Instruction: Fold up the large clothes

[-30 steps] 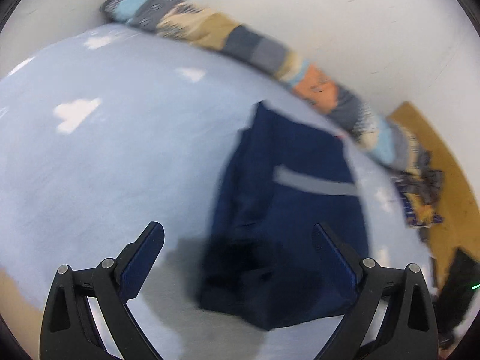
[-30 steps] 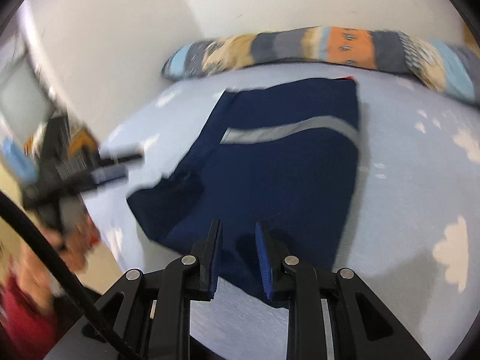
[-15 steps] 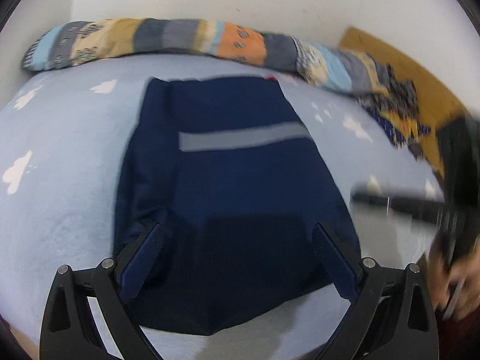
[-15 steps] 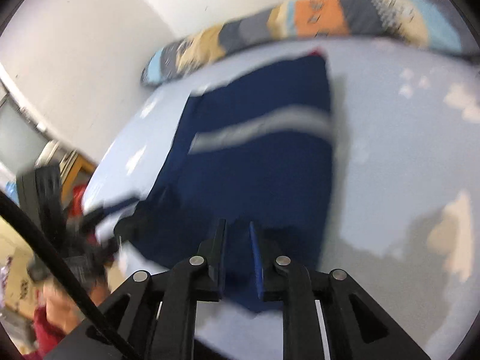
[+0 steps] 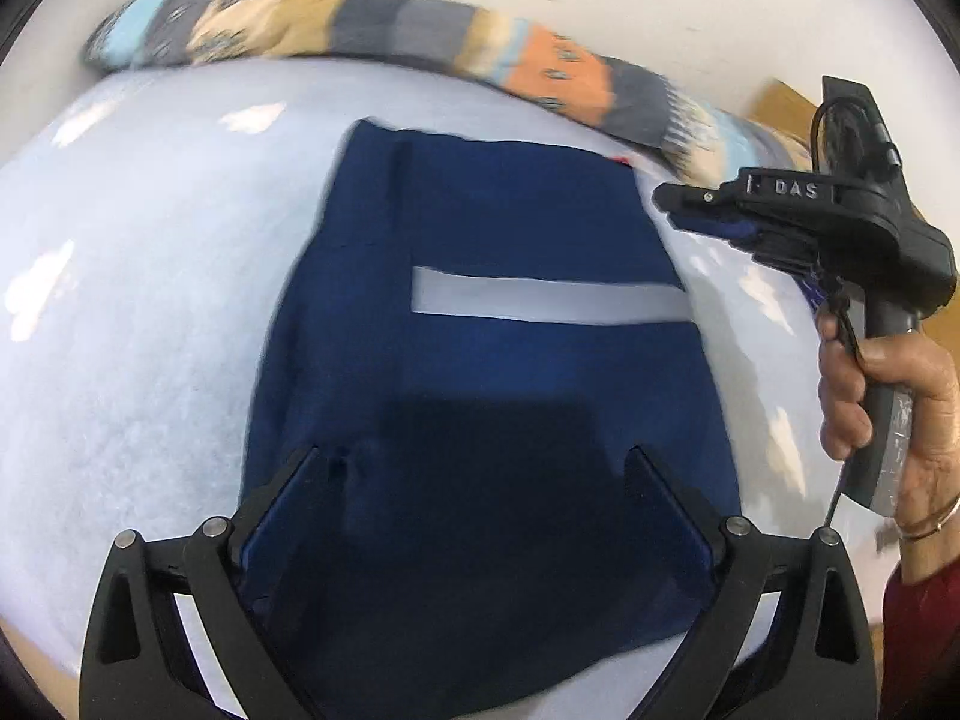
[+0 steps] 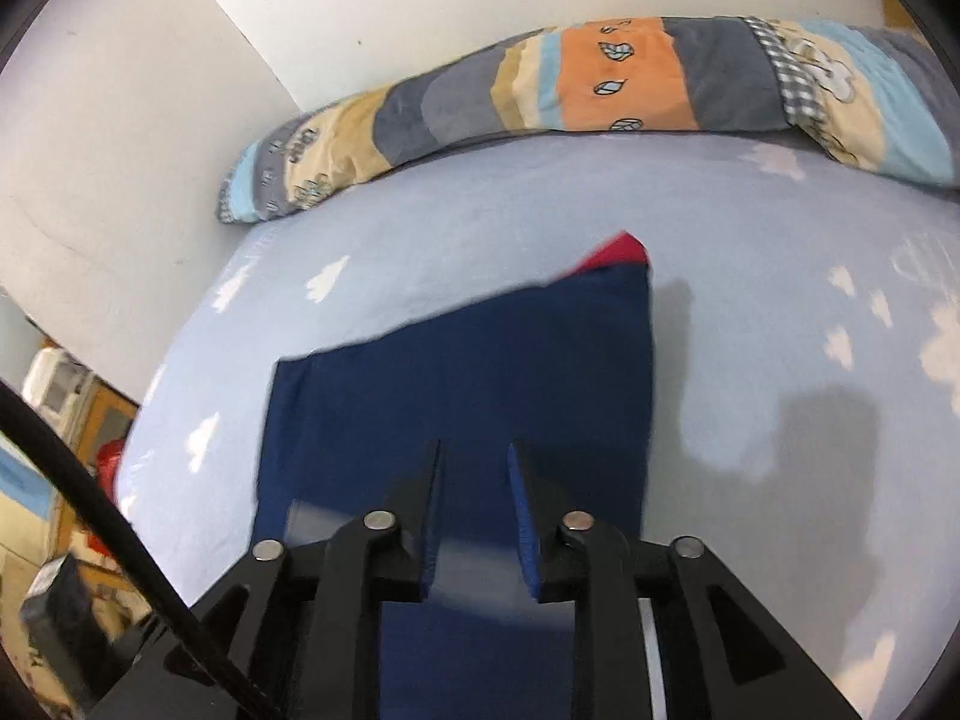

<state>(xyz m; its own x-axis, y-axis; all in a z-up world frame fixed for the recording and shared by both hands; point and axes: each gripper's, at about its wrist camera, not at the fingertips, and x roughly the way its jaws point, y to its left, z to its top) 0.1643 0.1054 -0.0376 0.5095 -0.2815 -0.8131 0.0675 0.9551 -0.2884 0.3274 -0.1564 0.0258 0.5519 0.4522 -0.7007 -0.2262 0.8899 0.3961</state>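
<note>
A dark navy garment [image 5: 480, 372] with a grey reflective stripe [image 5: 549, 303] lies folded flat on the light blue bed sheet [image 5: 150, 312]. My left gripper [image 5: 474, 474] is wide open and empty, hovering over the garment's near end. My right gripper [image 5: 672, 207] shows at the right of the left wrist view, above the garment's far right side. In the right wrist view my right gripper [image 6: 474, 462] is empty over the navy garment [image 6: 456, 384], with its jaws a narrow gap apart. A red corner [image 6: 621, 252] peeks out at the garment's far edge.
A long patchwork bolster [image 5: 420, 42] lies along the white wall behind the bed; it also shows in the right wrist view [image 6: 600, 90]. The sheet has white cloud prints [image 6: 327, 279]. Furniture and clutter [image 6: 66, 570] stand beyond the bed's left edge.
My right gripper has moved forward over the garment toward its far edge and its jaws have parted slightly. My left gripper has stayed open above the near end, and its view has shifted a little.
</note>
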